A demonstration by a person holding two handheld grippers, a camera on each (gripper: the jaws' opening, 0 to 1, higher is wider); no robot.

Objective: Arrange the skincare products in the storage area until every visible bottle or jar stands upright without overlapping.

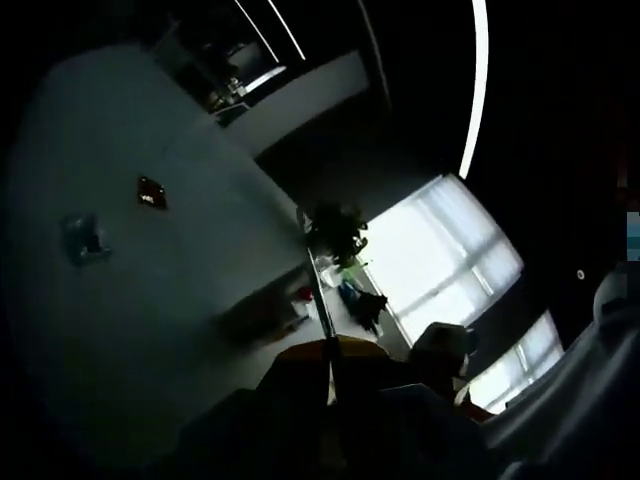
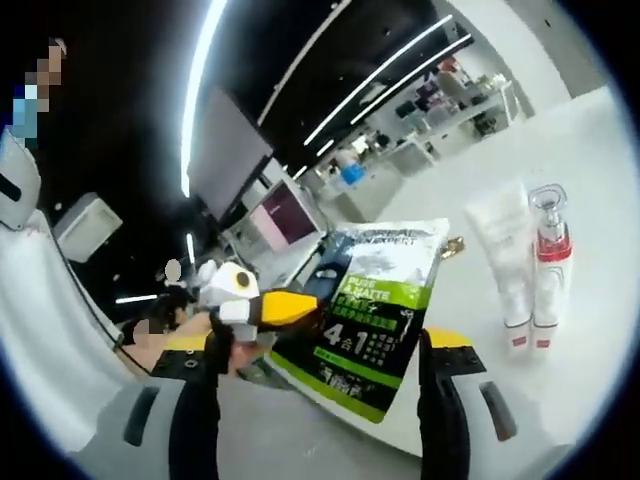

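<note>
Worktop (image 2: pixel 590 180), white, runs to 3 o'clock in the right gripper view. Pouch (image 2: pixel 375 310) stands at centre: soft, light, likely to buckle, so grip its top edge. White tube (image 2: pixel 505 265) and red-banded bottle (image 2: pixel 548 265) stand touching at 3 o'clock; slick, rigid enough, take them mid-body. Right gripper (image 2: pixel 330 400) jaws are spread, pinching nothing.

Left gripper view is dim, aimed at ceiling and windows (image 1: pixel 440 255); its jaws cannot be made out.

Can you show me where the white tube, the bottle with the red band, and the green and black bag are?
white tube (image 2: pixel 508 262): right gripper view, on the middle of its body.
bottle with the red band (image 2: pixel 551 248): right gripper view, on the red band.
green and black bag (image 2: pixel 375 315): right gripper view, on its printed front.
</note>
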